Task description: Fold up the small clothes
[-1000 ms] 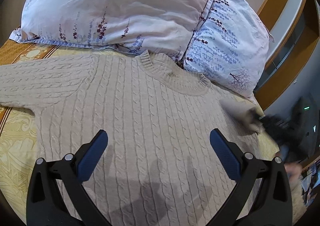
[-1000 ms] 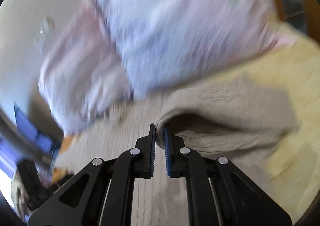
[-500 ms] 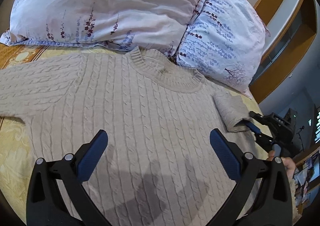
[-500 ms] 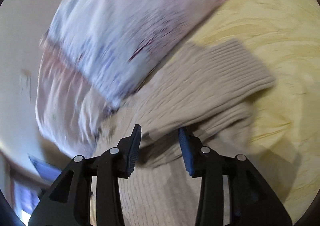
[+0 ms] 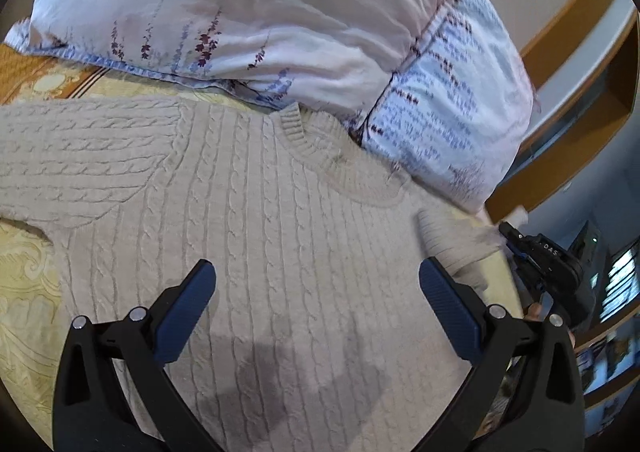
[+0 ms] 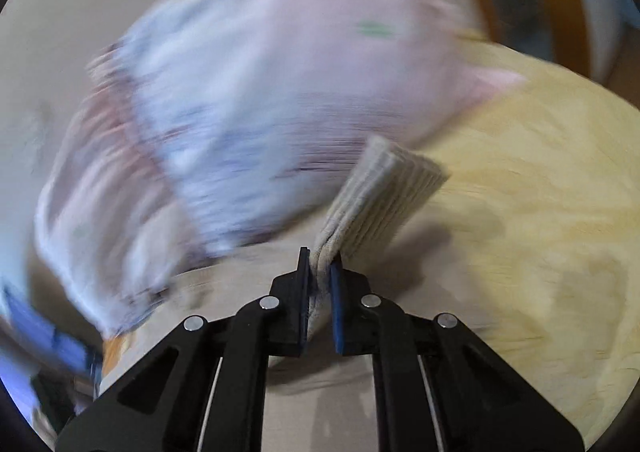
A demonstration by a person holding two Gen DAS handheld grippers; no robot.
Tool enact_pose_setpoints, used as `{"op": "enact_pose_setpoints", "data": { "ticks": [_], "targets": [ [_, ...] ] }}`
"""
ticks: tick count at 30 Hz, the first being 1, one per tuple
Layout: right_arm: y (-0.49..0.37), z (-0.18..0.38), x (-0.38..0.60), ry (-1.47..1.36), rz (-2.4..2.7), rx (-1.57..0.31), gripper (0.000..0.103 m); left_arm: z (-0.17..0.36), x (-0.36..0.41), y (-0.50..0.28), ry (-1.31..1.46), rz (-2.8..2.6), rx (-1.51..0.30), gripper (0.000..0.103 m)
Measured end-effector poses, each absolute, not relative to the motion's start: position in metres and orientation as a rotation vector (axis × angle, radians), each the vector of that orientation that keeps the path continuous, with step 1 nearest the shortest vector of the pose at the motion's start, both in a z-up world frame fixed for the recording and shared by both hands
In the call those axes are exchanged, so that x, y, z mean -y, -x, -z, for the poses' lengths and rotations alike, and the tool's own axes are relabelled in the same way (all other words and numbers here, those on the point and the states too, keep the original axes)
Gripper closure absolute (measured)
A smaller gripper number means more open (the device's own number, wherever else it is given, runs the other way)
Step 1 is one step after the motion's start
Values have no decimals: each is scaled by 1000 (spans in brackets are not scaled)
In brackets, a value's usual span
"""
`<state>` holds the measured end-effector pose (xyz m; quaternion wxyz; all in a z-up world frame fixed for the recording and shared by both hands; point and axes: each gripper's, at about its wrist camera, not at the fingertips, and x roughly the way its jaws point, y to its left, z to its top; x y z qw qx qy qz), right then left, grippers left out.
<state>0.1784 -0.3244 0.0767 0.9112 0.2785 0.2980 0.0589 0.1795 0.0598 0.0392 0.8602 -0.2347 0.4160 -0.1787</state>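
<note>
R claw (image 6: 320, 272) clenched on sleeve cuff (image 6: 384, 196) – sweater (image 5: 260, 252) body lies to its left (L claw (image 5: 316, 292) open, hovering over it).

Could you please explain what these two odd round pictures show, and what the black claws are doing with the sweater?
No robot here: a person holds a two-finger claw in each hand, each carrying a wide-angle camera looking along its fingers. One picture is from the left claw, which hangs open above a beige sweater spread on a yellow bedspread, with two flowered pillows behind. The other is from the right claw; its jaws have just closed and now pinch the sweater's ribbed cuff. That claw also appears at the left picture's right edge.
</note>
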Motion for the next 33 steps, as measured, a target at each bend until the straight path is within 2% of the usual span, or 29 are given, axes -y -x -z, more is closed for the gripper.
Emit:
{"op": "enact_pose_setpoints", "data": {
  "ticks": [2, 4, 6, 8, 9, 10, 12, 13, 16, 19, 23, 27, 30, 32, 33],
  "targets": [
    [-182, -86, 278, -522, -279, -622, 93, -39, -64, -180, 550, 389, -864, 2],
    [-191, -80, 230, -462, -449, -714, 91, -38, -64, -181, 576, 396, -867, 2],
    [-193, -66, 197, -416, -526, -809, 70, -36, -62, -182, 590, 396, -883, 2],
    [-188, -54, 191, -426, -540, -839, 54, -32, -62, -183, 605, 395, -900, 4],
    [-184, -51, 197, -452, -535, -838, 48, -31, -62, -184, 610, 392, -903, 5],
    [-180, -46, 208, -496, -515, -841, 47, -29, -62, -186, 616, 391, -918, 8],
    [-174, -40, 236, -588, -459, -849, 47, -22, -60, -193, 637, 390, -957, 17],
    [-169, -35, 256, -648, -417, -850, 47, -19, -59, -195, 646, 391, -969, 25],
    [-153, -18, 317, -863, -263, -844, 48, -7, -57, -207, 701, 392, -1038, 36],
    [-138, 1, 367, -1047, -152, -819, 48, 1, -55, -216, 734, 371, -1077, 41],
    [-139, 14, 392, -1133, -66, -793, 49, 4, -53, -227, 746, 335, -1081, 45],
    [-148, 21, 401, -1156, -46, -772, 61, 6, -51, -236, 753, 311, -1078, 54],
    [-152, 22, 403, -1158, -23, -744, 65, 6, -49, -241, 742, 294, -1069, 62],
    [-152, 23, 404, -1155, -11, -728, 67, 8, -48, -246, 731, 294, -1077, 75],
    [-153, 24, 404, -1153, -2, -718, 69, 10, -47, -248, 730, 292, -1082, 79]
  ]
}}
